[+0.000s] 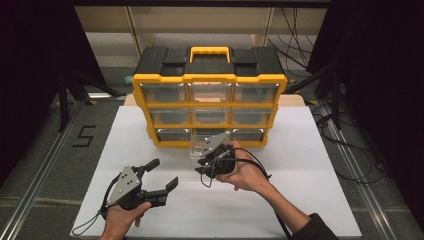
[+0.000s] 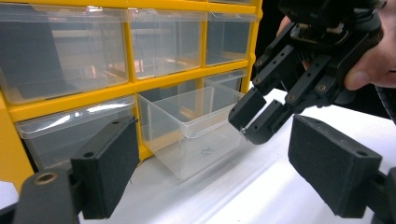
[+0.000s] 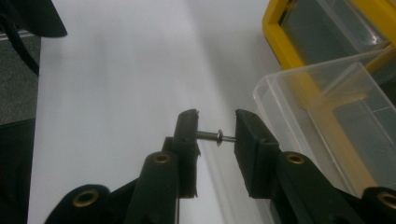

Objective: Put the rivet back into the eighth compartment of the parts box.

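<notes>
The right gripper (image 3: 215, 136) pinches what looks like a small rivet (image 3: 215, 136) beside the pulled-out clear drawer (image 2: 187, 128). It should move over the drawer's middle before releasing. The left gripper (image 1: 156, 175), near left, is open.

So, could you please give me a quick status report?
Right gripper shut on small screw, beside pulled-out clear drawer. Left gripper open, idle. Nothing blocking.

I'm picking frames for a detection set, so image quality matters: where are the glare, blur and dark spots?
High view: white table evenly lit, surroundings nearly black, cabinet drawers show mild reflections. Left gripper view: near claw pads soft, glare streaks on the pulled-out drawer. Right gripper view: screw and claw sharp, table washed out, streaky.
</notes>
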